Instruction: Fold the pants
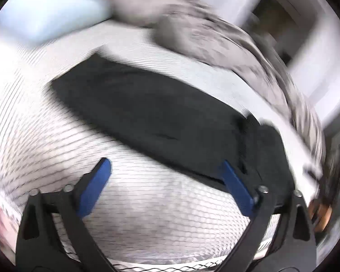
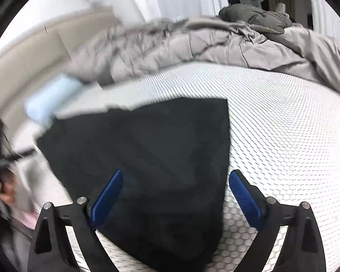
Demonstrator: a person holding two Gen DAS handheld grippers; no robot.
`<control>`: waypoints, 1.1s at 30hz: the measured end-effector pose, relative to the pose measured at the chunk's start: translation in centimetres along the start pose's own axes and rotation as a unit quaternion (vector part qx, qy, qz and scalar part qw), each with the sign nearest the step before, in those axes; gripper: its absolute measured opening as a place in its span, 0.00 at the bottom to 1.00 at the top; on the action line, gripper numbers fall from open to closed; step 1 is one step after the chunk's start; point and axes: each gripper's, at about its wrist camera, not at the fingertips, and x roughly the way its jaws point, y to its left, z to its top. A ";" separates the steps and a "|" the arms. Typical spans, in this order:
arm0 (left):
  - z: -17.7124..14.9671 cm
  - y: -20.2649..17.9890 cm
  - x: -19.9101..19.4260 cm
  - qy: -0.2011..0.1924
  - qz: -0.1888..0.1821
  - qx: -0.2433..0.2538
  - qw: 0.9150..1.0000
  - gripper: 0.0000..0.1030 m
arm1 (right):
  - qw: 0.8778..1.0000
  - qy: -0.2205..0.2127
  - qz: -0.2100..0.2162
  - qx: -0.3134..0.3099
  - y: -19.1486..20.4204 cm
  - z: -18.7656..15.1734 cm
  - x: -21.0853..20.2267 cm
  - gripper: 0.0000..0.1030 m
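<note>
pants point(image 2: 147, 158) lay flat as a dark folded panel on the honeycomb mattress point(image 2: 283, 136) | left gripper point(image 1: 165, 170) spread wide, empty, near the pants' edge | right gripper point(image 2: 175, 181) spread wide over the pants, pinching nothing | grey duvet point(image 2: 192, 43) bunched behind

Each camera sits on its own gripper and looks forward and downward along two blue fingers, close above the bed; the left wrist view faces the white patterned mattress point(image 1: 147, 215) with the dark pants point(image 1: 151, 113) lying across it, heavily blurred; the right wrist view hangs over the pants point(image 2: 147, 147); both share pants, mattress point(image 2: 283, 136), grey duvet point(image 1: 204, 38) point(image 2: 215, 43) and a pale blue pillow point(image 1: 52, 15) point(image 2: 49, 97).
</note>
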 end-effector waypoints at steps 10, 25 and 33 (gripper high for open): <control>6.0 7.4 4.3 -0.038 -0.030 -0.178 0.983 0.55 | 1.000 -0.005 0.018 0.004 0.4 -0.5 -1.0 0.96; 6.0 -18.7 -4.5 -0.102 -0.089 0.113 0.984 0.02 | 0.999 -0.032 0.019 0.000 -0.9 -0.7 -4.0 0.96; -5.1 -35.0 2.1 0.094 -0.250 0.250 0.931 0.69 | 0.998 -0.044 -0.021 0.045 -4.8 -1.0 -5.8 0.96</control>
